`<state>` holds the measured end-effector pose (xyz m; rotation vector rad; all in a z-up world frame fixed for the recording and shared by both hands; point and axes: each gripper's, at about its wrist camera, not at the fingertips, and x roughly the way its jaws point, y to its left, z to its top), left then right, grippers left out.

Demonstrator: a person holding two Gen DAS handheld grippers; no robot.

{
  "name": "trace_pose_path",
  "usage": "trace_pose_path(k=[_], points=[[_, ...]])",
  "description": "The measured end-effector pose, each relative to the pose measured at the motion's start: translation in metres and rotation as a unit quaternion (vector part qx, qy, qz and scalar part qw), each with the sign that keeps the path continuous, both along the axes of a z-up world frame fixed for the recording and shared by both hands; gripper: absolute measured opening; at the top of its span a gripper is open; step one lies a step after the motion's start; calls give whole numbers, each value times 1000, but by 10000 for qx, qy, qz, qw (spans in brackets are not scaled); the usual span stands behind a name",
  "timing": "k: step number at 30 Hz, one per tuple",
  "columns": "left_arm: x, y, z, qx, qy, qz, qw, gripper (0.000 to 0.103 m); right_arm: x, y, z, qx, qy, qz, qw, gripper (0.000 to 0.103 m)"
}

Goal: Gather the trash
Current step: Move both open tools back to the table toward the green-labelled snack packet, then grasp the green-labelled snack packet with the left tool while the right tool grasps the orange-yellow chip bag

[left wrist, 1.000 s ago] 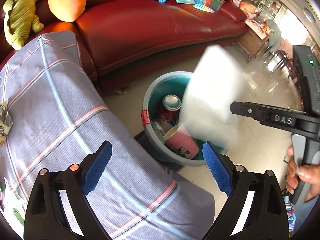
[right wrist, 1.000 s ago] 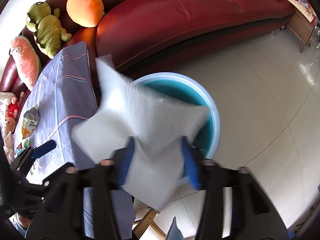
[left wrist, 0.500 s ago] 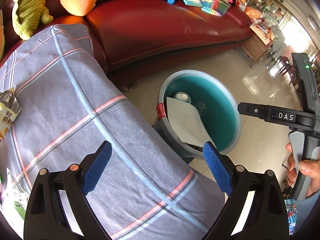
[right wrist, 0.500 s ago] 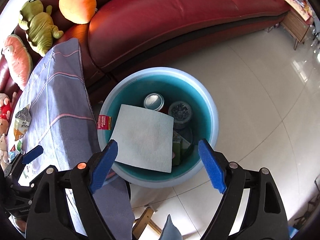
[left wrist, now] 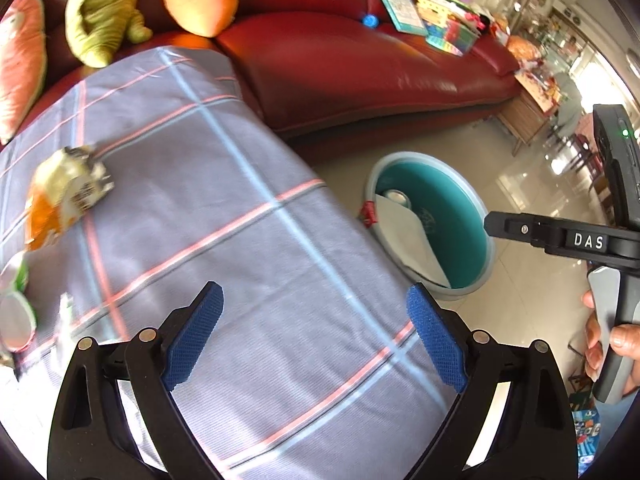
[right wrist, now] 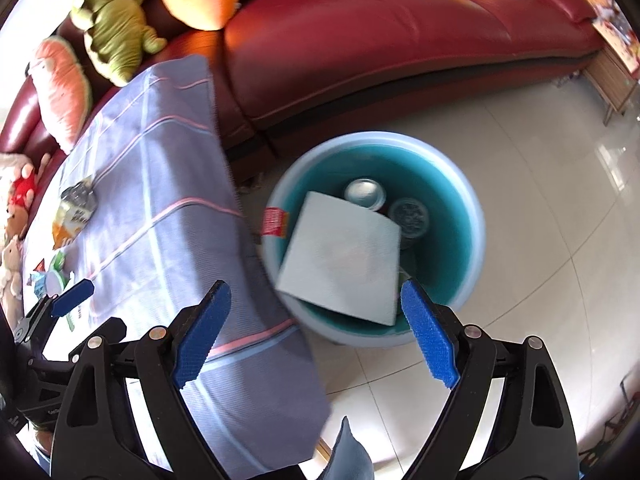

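Note:
A blue-lined bucket stands on the floor beside the cloth-covered table. A white napkin lies flat inside it over a can and other rubbish. My right gripper hovers above the bucket's near rim with its jaws opening and nothing between them. My left gripper is open and empty over the table cloth. A crumpled snack wrapper lies on the table to its left. The bucket and napkin show at right.
More wrappers lie at the table's left edge. A red sofa with plush toys and books runs behind. Tiled floor surrounds the bucket. A hand holds the right gripper's handle.
The napkin left the right gripper's jaws and dropped into the bucket as they opened wide. Both grippers then shifted left toward the table, bringing the snack wrapper further into view.

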<state>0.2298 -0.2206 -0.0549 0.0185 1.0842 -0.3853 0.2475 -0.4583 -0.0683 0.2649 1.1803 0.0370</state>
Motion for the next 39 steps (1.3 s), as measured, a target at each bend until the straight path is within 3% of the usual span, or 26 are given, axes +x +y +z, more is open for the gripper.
trace_pose_path(k=[9,18,24,33,39], points=[[-25,80,11,29,-218,628,9978,94,-11,70,17,-51,-33,536,9985,83],[-47,166,-3,-153,-159,1588,9871,94,-31,149,23,15,17,1315,9913,84],[-46,185,-21,-247,113,1761,9840,94,-32,177,19,65,59,1518,9884,84],[-35,187,-31,-556,396,2004,9773,94,-14,183,19,136,55,1484,9888,84],[-22,173,-39,-247,418,2030,9780,95,-5,180,10,226,122,1478,9887,84]])
